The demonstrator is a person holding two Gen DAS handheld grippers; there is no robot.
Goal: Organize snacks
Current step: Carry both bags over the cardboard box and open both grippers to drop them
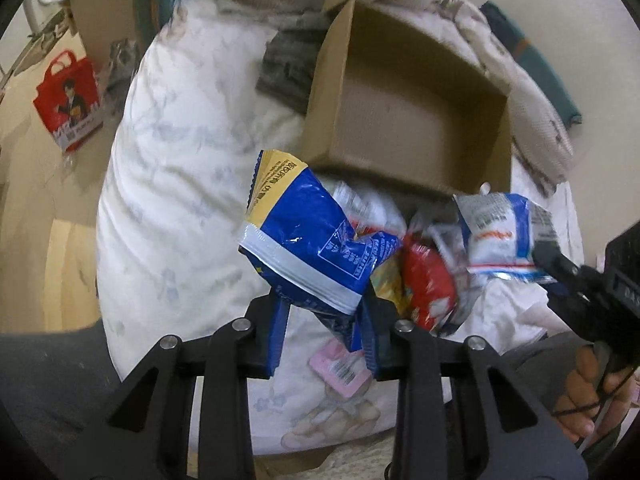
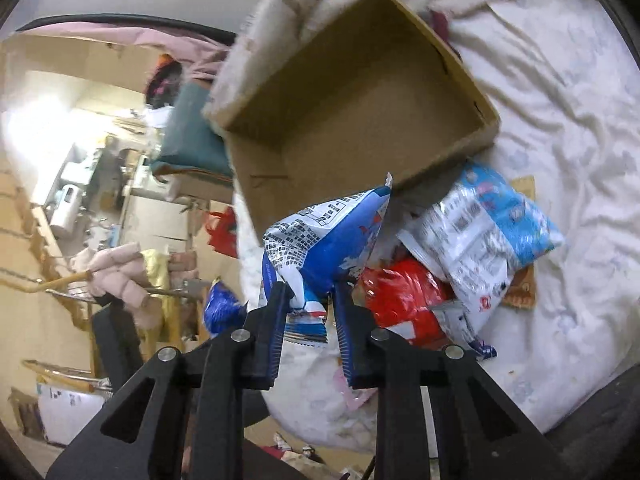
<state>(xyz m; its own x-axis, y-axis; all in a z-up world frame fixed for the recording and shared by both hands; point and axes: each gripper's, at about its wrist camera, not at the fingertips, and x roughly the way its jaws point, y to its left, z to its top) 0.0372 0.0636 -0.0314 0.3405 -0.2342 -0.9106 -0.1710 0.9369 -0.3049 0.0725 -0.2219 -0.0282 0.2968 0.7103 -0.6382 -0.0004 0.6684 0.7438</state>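
Snack packets clamped: dark-blue packet (image 1: 308, 240) in left tongs (image 1: 322, 316); white-blue packet (image 2: 324, 248) in right tongs (image 2: 312, 300).

Left wrist view: we are looking steeply down, close over the bed (image 1: 168, 160). Right wrist view: we are facing down more shallowly, equally near. Both are sharing the cardboard box (image 1: 404, 120) (image 2: 360, 120) and snack pile (image 1: 428, 280) (image 2: 404, 296).

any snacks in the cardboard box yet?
No. In the left wrist view the cardboard box shows only its bare brown inside, and the snack bags lie on the bedding in front of it.
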